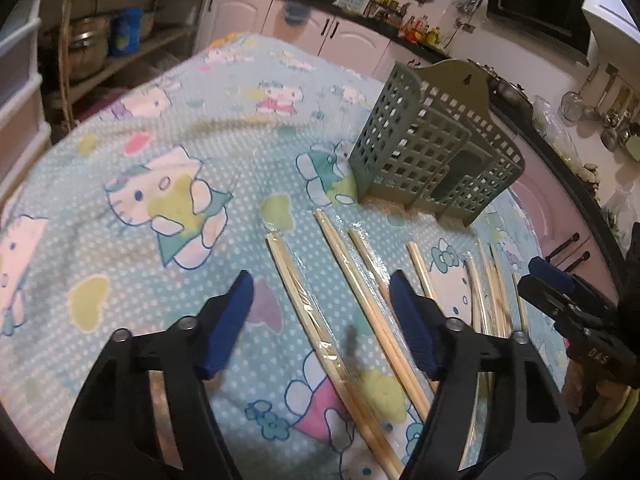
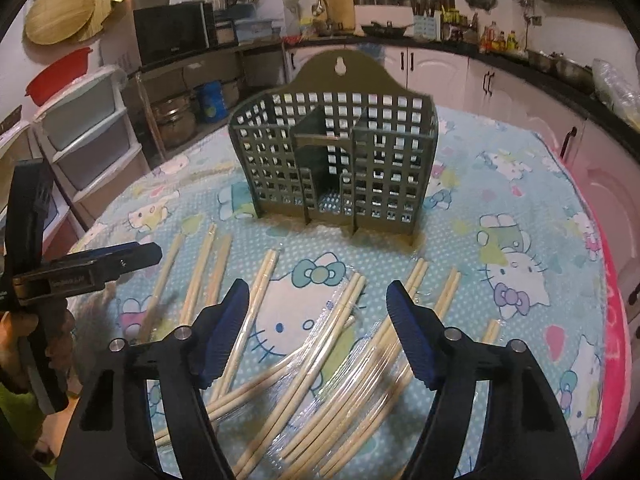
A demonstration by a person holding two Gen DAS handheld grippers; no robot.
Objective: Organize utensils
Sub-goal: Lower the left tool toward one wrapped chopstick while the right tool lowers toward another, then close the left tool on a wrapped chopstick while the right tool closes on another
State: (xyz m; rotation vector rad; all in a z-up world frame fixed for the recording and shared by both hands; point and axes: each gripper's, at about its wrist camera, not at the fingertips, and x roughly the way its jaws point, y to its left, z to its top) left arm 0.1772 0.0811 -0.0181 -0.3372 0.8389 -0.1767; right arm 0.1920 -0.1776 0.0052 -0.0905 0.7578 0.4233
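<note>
Several pairs of wooden chopsticks in clear wrap (image 2: 320, 364) lie on the Hello Kitty tablecloth (image 2: 516, 216) in front of a grey lattice utensil holder (image 2: 336, 168) that stands upright and empty. The chopsticks (image 1: 360, 308) and holder (image 1: 432, 152) also show in the left wrist view. My left gripper (image 1: 322, 320) is open and empty, low over the chopsticks at the left of the row. My right gripper (image 2: 318, 328) is open and empty above the middle of the pile. Each gripper shows at the edge of the other's view: the right one (image 1: 576, 304), the left one (image 2: 88, 268).
The tablecloth (image 1: 160, 160) covers a round table. Pink kitchen cabinets (image 2: 440, 68) and a dark counter with bottles run behind it. Plastic drawers (image 2: 88, 136) and a shelf with pots (image 1: 92, 44) stand to the left.
</note>
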